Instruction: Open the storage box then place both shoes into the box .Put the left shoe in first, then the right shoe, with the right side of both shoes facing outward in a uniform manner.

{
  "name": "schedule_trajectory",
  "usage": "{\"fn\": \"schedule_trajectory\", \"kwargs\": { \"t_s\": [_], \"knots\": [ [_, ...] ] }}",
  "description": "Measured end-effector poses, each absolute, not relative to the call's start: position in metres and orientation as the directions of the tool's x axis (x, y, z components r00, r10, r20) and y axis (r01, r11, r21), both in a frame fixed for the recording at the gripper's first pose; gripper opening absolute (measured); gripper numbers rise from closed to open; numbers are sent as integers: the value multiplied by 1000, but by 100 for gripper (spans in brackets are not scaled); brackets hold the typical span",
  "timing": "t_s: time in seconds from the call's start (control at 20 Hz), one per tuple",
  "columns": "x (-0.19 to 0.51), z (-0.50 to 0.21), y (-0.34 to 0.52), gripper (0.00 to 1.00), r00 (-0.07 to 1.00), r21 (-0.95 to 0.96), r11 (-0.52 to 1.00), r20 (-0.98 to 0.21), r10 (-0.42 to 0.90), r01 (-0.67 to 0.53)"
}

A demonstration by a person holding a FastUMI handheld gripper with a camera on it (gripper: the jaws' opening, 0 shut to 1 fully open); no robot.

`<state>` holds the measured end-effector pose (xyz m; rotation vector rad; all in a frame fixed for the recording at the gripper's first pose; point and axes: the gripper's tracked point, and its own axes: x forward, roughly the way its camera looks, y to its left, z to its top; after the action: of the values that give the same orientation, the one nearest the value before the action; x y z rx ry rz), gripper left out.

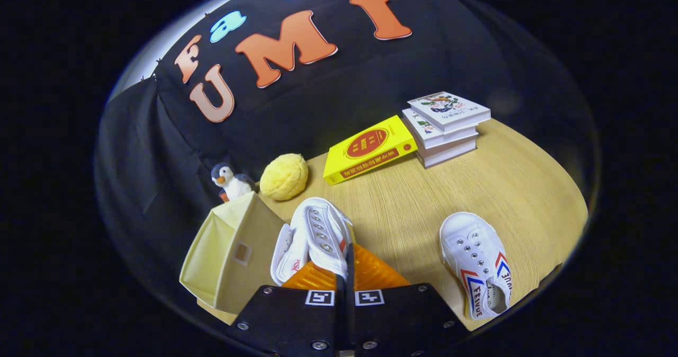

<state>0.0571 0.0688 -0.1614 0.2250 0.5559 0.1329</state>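
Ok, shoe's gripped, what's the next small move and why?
Probably carry the held shoe left toward the open box. The gripper has its jaws closed on the shoe's edge, the box's opening lies just beside it, and the other shoe sits on the table.

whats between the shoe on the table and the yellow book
Nothing: in the gripper view, bare wooden table runs from the loose shoe to the yellow book. The gripper holds the other shoe beside the storage box.
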Motion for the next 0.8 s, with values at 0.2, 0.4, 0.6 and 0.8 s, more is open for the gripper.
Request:
{"fn": "schedule_trajectory", "kwargs": {
  "t_s": [0.2,0.4,0.6,0.8],
  "knots": [
    [61,-108,109,0,884,285,958,-439,162,-34],
    [59,-80,171,0,903,339,940,-393,175,-35],
    [55,-95,240,0,889,395,918,-407,210,-35],
    [51,-137,293,0,856,403,915,-470,216,-10]
  ]
}}
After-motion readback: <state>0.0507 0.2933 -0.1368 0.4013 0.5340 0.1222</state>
